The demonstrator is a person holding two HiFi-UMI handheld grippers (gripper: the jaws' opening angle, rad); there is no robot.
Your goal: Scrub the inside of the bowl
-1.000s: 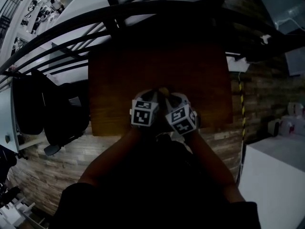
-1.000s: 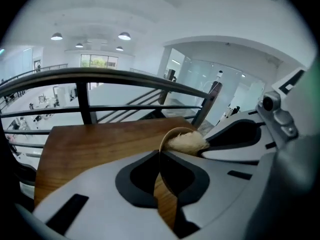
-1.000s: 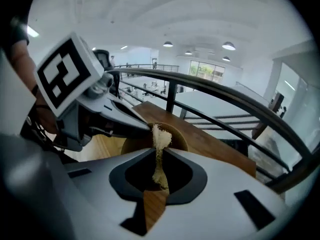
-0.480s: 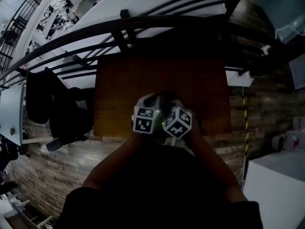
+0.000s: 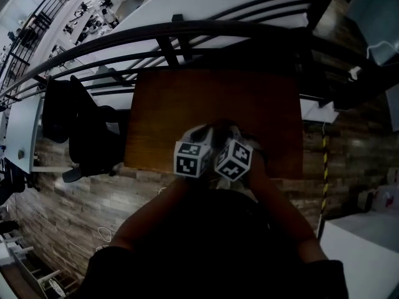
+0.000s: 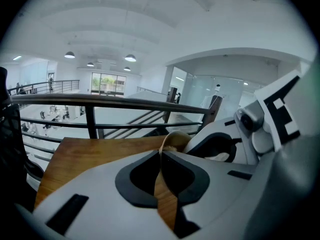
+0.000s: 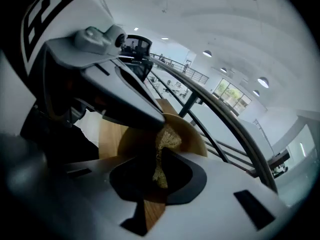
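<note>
A tan bowl [image 6: 173, 137] stands near the front edge of the wooden table [image 5: 187, 98]. My left gripper [image 6: 161, 152] is shut on its thin rim. The right gripper [image 7: 159, 156] is shut on a yellowish fibrous scrubber [image 7: 165, 139], which reaches into the bowl [image 7: 190, 129] against its inner wall. In the dark head view the left gripper [image 5: 201, 137] and the right gripper [image 5: 225, 136] sit side by side, their marker cubes nearly touching, and they hide the bowl. Each gripper view shows the other gripper's body close alongside.
A dark metal railing [image 5: 187, 33] runs along the table's far side, with an open hall below it. A black chair [image 5: 87, 136] stands to the table's left. The floor is wood plank, and a white counter [image 5: 368, 254] sits at the lower right.
The head view has shifted, so the table sits a little lower in frame. The two grippers stay pressed together at the table's front, and the right one's cube has turned slightly.
</note>
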